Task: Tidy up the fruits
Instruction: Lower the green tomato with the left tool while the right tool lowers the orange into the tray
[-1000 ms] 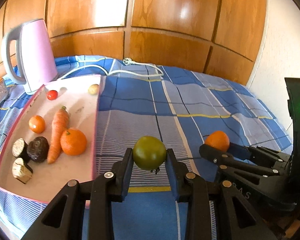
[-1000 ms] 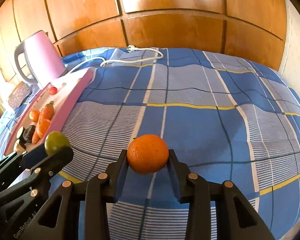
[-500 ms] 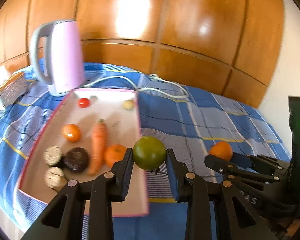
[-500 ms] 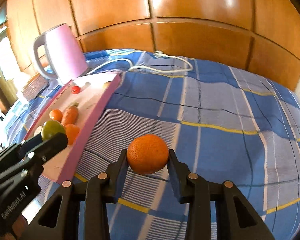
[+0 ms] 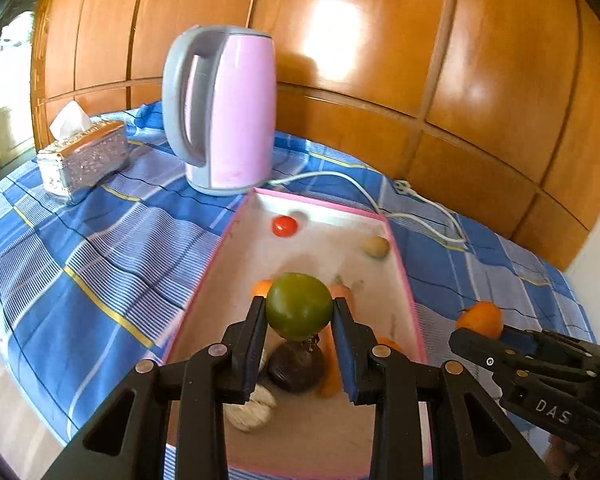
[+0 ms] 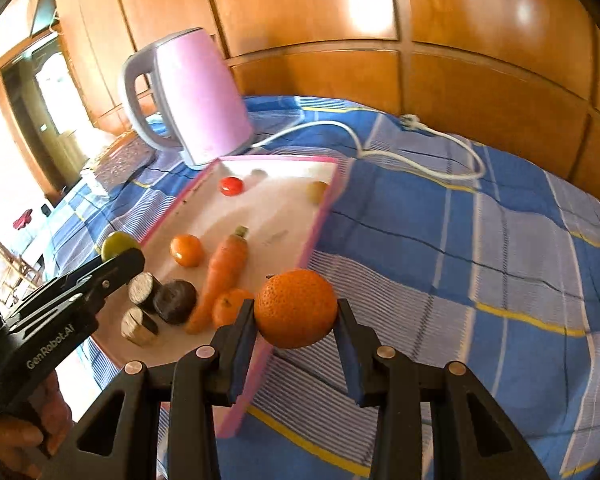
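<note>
My left gripper [image 5: 299, 320] is shut on a green round fruit [image 5: 299, 306] and holds it above the near half of the pink-rimmed tray [image 5: 404, 280]. My right gripper [image 6: 296, 320] is shut on an orange [image 6: 296, 307] and holds it over the tray's right rim [image 6: 320, 224]. The tray holds a carrot [image 6: 222, 272], two small oranges [image 6: 186, 250], a red tomato [image 6: 231, 186], a pale round fruit [image 6: 317, 191], a dark round piece [image 6: 176, 301] and two cut brown-skinned pieces [image 6: 142, 286]. The left gripper also shows in the right wrist view [image 6: 120, 254].
A pink electric kettle [image 5: 224, 112] stands behind the tray with its white cord [image 6: 380, 136] trailing right over the blue checked cloth [image 6: 480, 248]. A silver tissue box [image 5: 82, 156] sits at the far left. Wooden panels back the surface.
Both grippers have swung left with their fruits. The green fruit is now over the tray and the orange is at its right rim. Kettle and tray look closer.
</note>
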A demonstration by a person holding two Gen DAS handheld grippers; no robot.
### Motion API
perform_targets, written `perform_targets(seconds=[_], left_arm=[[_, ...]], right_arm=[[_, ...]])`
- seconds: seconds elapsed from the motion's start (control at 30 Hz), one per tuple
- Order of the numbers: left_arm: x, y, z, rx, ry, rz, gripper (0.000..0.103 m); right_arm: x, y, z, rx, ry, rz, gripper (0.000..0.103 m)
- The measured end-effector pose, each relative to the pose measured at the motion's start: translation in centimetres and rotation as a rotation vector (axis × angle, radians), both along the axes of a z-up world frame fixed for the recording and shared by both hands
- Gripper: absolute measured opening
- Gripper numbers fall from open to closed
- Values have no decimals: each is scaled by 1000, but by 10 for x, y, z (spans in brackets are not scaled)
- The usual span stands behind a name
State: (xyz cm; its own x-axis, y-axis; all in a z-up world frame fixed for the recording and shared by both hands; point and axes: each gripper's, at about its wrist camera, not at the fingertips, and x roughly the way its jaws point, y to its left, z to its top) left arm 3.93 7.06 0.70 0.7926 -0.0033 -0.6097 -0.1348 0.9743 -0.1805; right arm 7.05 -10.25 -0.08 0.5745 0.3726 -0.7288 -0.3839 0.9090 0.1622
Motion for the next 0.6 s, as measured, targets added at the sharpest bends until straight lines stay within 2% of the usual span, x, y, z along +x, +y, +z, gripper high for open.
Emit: perform_targets(seconds=[0.27, 0.6], left_arm=[[16, 4, -1, 24, 7, 18, 33], [33, 3, -5, 37, 15, 7, 33]], right_arm=[[28, 22, 7, 19, 5, 6, 39], [48, 35, 1, 12, 15, -2, 39]])
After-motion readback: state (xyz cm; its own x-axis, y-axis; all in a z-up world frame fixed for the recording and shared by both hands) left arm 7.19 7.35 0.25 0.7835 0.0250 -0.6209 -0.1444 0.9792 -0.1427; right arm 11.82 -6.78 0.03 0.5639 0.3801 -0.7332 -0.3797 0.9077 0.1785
